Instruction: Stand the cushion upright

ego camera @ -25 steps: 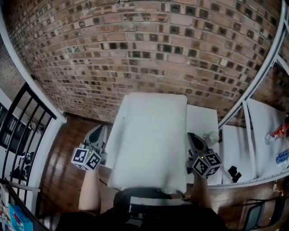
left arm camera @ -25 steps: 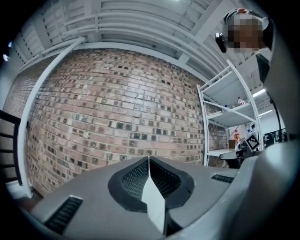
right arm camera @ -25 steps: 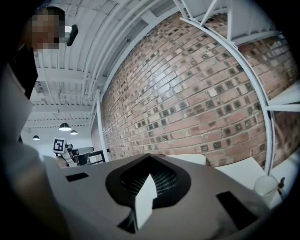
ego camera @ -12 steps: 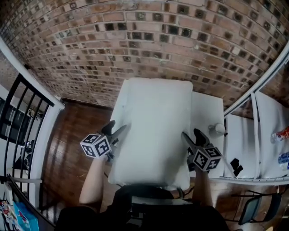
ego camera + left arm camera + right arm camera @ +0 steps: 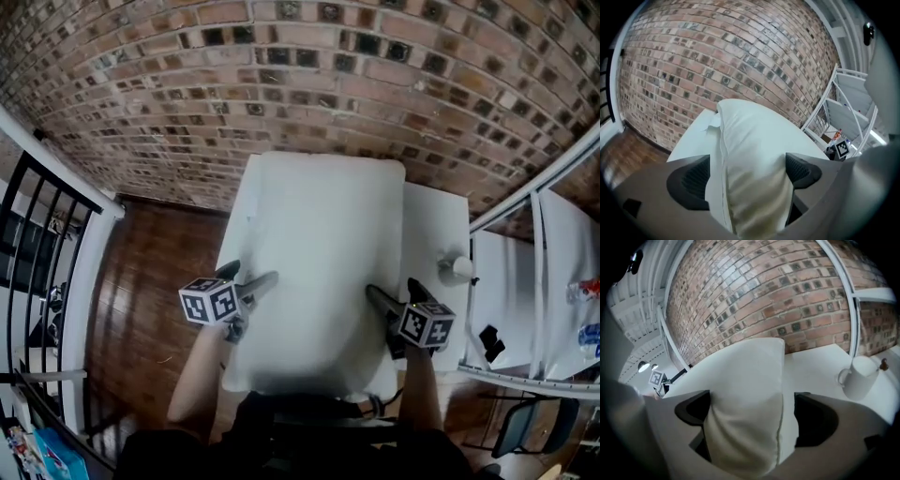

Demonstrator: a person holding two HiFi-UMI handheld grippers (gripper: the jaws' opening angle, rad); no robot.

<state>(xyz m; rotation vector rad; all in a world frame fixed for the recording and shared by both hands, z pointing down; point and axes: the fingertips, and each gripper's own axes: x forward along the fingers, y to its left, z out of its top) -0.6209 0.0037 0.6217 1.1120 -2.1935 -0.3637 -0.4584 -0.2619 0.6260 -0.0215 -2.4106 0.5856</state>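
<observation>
A loft-like room: brick wall (image 5: 300,75), wooden floor (image 5: 150,272), white table (image 5: 436,225).

White rectangular cushion (image 5: 319,267), plump and smooth, with a sewn seam running along its side edges. It lies flat on the white bench (image 5: 433,225), not upright. Its long axis runs from the near edge to the far edge, and it covers the bench's left part.

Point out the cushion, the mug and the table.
cushion (image 5: 319,253): head view, middle of its broad white face.
mug (image 5: 857,379): right gripper view, its side wall.
table (image 5: 436,220): head view, bare top right of the cushion.
</observation>
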